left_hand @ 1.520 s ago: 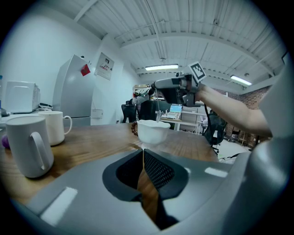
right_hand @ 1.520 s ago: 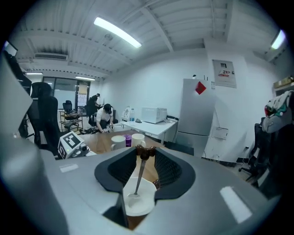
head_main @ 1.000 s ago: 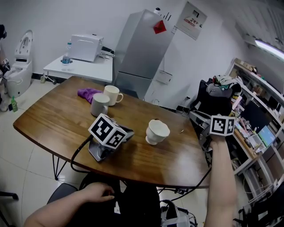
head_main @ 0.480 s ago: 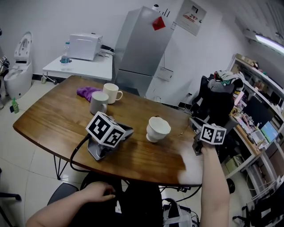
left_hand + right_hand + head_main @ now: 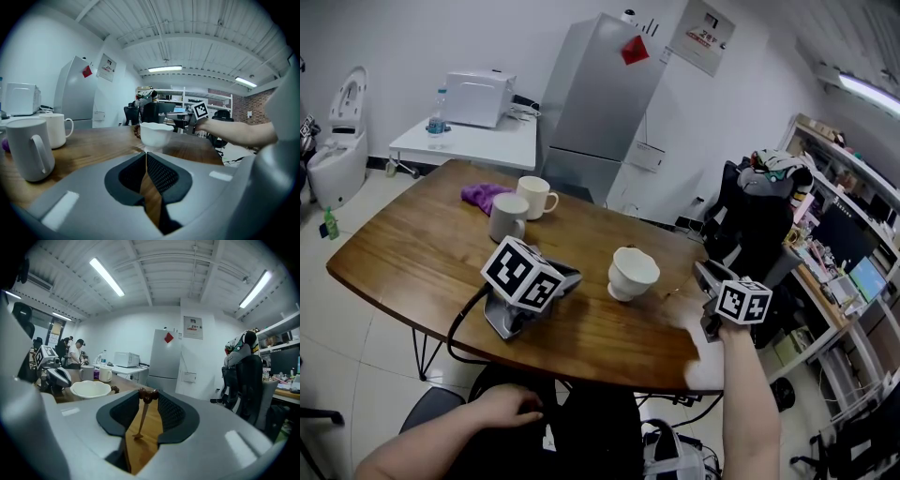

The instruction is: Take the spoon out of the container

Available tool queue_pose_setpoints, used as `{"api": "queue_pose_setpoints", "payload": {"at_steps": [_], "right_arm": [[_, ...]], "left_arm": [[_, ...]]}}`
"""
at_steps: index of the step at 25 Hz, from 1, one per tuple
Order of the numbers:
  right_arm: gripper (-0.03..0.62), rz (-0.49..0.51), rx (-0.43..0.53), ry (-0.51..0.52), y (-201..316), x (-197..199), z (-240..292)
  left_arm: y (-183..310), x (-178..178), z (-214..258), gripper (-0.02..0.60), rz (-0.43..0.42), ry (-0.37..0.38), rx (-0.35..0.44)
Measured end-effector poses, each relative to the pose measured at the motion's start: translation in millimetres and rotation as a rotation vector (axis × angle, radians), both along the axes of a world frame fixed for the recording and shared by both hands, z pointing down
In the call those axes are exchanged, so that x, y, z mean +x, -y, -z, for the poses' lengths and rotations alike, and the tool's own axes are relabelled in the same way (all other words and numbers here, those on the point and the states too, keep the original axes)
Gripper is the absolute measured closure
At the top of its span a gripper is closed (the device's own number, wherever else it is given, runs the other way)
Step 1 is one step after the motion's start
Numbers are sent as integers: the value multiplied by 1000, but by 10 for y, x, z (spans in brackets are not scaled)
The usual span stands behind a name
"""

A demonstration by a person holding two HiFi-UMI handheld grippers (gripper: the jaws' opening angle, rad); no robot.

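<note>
Only slender brown knob-topped spoon [image 5: 143, 416]

On the desk [image 5: 412, 253], the bowl [image 5: 633, 274] sits toward the right end, and the left gripper [image 5: 575, 278] lies just left of it. The near mug [image 5: 508, 218] and the far mug [image 5: 536, 198] stand side by side further back, with a cloth [image 5: 486, 197] just left of the far mug. The right gripper [image 5: 701, 269] is at the desk's right edge, right of the bowl, with the spoon [image 5: 140, 420] between its fingers, and a fridge [image 5: 600, 103] stands behind the desk.

Table [image 5: 412, 253] bears grey mug [image 5: 507, 217], white mug [image 5: 535, 197], purple cloth [image 5: 485, 196], bowl [image 5: 633, 272], left gripper [image 5: 574, 279].
</note>
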State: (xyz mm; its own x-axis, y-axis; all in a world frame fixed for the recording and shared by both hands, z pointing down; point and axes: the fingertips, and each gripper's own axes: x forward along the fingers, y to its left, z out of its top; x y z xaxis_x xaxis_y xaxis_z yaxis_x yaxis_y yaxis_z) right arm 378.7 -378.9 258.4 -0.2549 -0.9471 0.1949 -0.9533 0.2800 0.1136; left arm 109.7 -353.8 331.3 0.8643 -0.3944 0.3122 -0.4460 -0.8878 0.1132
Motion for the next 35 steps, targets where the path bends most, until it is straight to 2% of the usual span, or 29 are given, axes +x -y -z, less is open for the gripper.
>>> {"api": "queue_pose_setpoints", "payload": {"at_steps": [10,17,22,28,30,35], "right_arm": [[467,37,-166,-84,-420,-40,-479],[467,58,-401,-168,-516,79,-847],[467,46,-507,-201,-528,198,-1005],[465,49,-576,-230,-545,242,-1143],[440,64,-593,-248,-558,228,-1161],[425,70,-596,-259,-567,218,-1143]], "left_arm": [[2,-4,-17,569,-2,-1,4],[-2,-6,-4,569,-1,-1,1],[-3,13,9,569,-1,-1,6],[-2,-2,-4,569,0,-1,0],[-1,-1,4,569,0,-1,0],[-5,-2,5,569,0,-1,-1]]}}
